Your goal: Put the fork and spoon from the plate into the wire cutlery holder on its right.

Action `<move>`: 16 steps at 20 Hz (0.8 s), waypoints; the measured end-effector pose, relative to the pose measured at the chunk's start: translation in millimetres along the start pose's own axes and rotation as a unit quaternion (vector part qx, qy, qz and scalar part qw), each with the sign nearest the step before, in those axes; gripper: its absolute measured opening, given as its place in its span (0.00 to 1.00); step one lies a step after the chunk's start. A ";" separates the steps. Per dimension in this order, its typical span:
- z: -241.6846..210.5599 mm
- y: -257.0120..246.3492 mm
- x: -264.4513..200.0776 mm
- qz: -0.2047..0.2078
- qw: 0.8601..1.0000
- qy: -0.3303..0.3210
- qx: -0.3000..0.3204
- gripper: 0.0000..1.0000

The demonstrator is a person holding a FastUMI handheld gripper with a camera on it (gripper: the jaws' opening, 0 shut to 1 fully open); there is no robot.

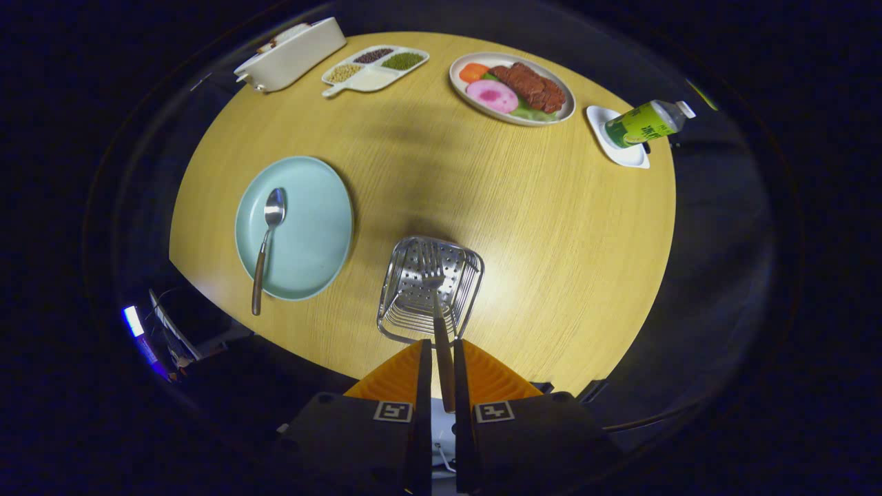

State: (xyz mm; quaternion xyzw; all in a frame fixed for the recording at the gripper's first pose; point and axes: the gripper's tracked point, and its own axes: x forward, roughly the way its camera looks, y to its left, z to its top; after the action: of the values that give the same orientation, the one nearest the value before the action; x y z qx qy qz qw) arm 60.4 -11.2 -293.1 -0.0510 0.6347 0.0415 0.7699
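Note:
My gripper (442,348) is shut on the brown handle of the fork (437,303). The fork points forward with its tines over the open top of the wire cutlery holder (468,265), which stands on the round wooden table just ahead of the fingers. To the holder's left lies the light blue plate (313,227). On the plate rests the spoon (265,244), its bowl pointing away and its brown handle sticking out over the plate's near rim.
At the table's far side stand a white rectangular dish (293,52), a divided white tray of beans (375,67), and a plate of food (511,87). A green bottle (644,122) lies on a small white saucer (630,157) at the far right.

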 end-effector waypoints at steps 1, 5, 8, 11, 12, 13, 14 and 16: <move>5.6 5.6 -8.3 0.003 0.999 -0.038 0.009 0.18; 13.4 46.5 -35.9 0.017 0.989 -0.147 0.013 0.32; 9.5 109.0 -35.7 0.066 0.983 -0.170 0.011 0.49; 10.0 172.9 -11.5 0.113 0.980 -0.161 0.014 0.55; 12.9 190.3 -1.3 0.117 0.980 -0.161 0.010 0.55; 16.3 205.4 9.7 0.117 0.980 -0.162 0.006 0.55; 18.7 216.0 20.6 0.115 0.980 -0.162 0.003 0.55; 20.5 232.1 43.4 0.108 0.982 -0.155 0.003 0.55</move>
State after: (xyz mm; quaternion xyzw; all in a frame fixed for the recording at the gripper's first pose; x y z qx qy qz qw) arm 58.8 221.5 -337.7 0.0274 0.5094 0.1299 0.8502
